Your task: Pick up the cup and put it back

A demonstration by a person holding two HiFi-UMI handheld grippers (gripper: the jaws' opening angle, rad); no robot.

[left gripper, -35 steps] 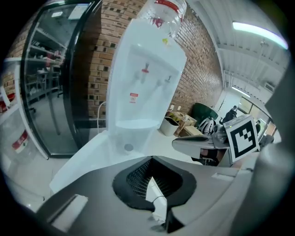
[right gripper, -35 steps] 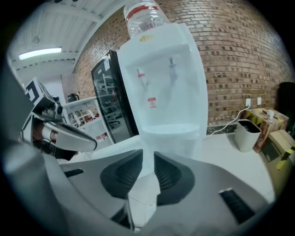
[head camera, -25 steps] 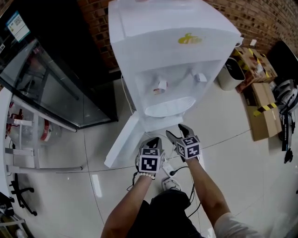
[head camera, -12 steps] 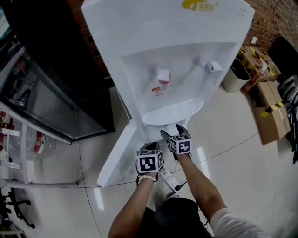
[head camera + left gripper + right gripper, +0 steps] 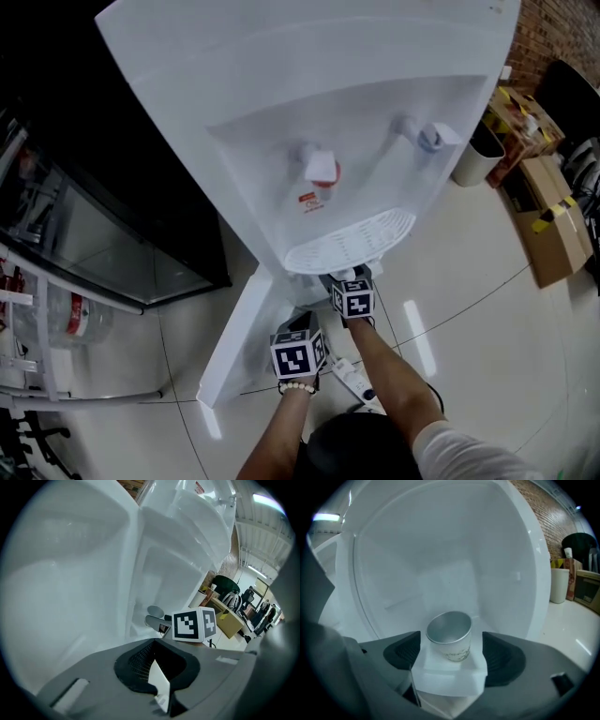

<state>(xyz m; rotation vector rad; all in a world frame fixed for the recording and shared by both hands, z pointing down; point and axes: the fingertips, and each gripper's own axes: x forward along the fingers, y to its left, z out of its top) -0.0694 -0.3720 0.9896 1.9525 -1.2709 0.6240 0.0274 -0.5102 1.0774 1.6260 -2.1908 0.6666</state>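
There is one water dispenser point(image 5: 281, 103). It has two taps, one red tap point(image 5: 322, 169) and one other tap point(image 5: 433, 137), and one drip tray point(image 5: 349, 242). There is one cup point(image 5: 449, 635). I count two grippers, the left gripper point(image 5: 302, 319) and the right gripper point(image 5: 345, 276), each with one marker cube. I also count two cardboard boxes point(image 5: 553, 225) and one bin point(image 5: 480, 155).
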